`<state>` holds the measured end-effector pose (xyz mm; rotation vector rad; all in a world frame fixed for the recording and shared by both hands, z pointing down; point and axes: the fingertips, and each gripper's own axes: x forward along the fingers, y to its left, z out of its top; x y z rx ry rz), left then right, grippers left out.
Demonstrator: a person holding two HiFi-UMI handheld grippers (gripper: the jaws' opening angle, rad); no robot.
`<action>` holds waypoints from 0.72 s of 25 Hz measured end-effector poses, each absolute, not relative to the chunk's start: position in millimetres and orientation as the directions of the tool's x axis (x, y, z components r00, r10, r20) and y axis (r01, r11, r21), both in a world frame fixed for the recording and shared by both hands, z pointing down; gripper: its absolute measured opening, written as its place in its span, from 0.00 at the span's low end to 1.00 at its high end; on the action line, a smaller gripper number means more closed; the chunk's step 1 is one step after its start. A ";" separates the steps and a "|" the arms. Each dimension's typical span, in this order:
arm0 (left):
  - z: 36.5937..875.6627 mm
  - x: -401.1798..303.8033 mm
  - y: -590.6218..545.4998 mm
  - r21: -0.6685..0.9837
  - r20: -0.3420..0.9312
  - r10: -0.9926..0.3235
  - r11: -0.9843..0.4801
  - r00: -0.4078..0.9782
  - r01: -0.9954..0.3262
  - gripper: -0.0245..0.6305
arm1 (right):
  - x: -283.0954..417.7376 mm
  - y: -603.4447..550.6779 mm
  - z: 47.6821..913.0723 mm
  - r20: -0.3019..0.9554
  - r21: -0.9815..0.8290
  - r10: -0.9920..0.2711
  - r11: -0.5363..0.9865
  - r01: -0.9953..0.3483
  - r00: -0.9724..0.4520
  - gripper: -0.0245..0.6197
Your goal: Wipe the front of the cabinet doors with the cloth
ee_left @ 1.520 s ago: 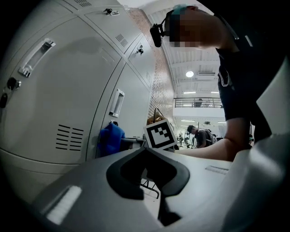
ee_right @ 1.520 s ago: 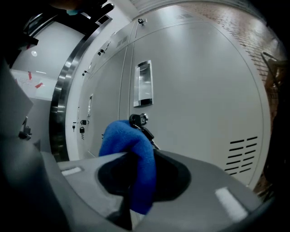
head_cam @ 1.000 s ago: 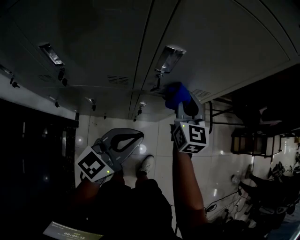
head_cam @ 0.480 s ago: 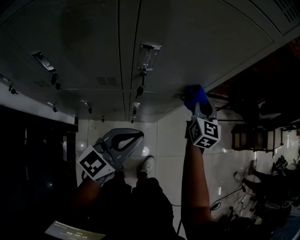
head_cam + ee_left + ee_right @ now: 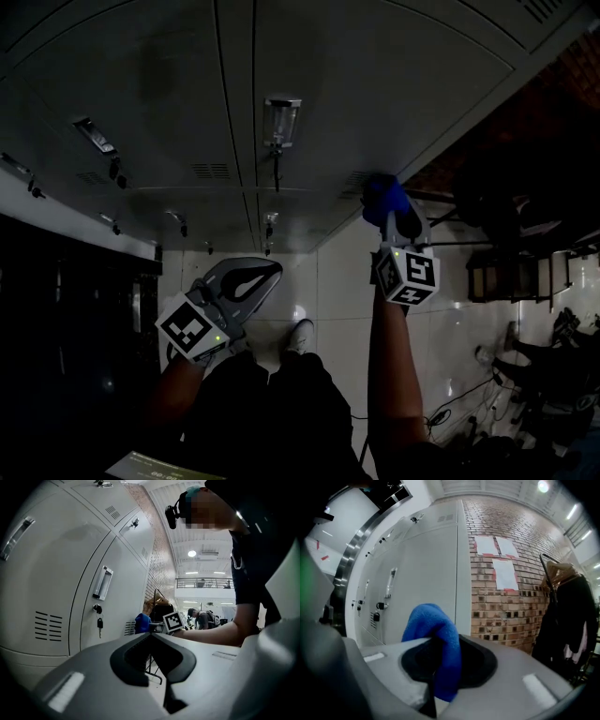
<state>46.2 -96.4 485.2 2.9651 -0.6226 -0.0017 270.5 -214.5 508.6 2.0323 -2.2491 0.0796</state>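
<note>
beside a brick wall (image 5: 511,588), right tool (image 5: 394,217) grips cloth (image 5: 433,630) near cabinet doors (image 5: 426,569).

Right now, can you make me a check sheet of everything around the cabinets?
Surface: grey cabinet doors, all shut.
Job's things: blue cloth, up by the bottom of a door.
Clutter: nothing seen.
Grippers: right gripper shut on the cloth; left gripper shut, empty, away from the doors.
Cables: thin cable on the floor.
Surroundings: brick wall, hanging dark coat, key in a lock.
</note>
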 end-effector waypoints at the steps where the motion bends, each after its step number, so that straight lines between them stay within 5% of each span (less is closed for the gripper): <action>1: 480.0 46.2 -95.4 0.102 0.020 -0.402 -0.910 0.916 -0.402 0.04 | 262.8 -210.0 500.5 0.103 0.028 -0.987 0.130 -0.991 -0.126 0.15; 12: 416.4 37.2 -68.0 0.050 0.009 -0.389 -0.920 0.921 -0.389 0.04 | 129.6 -118.9 437.4 0.068 -0.079 -0.815 0.570 -0.817 -0.575 0.15; 18: 402.1 25.0 -52.3 0.021 0.007 -0.402 -0.915 0.916 -0.402 0.04 | 91.4 -79.0 412.4 0.086 -0.068 -0.721 0.684 -0.726 -0.687 0.15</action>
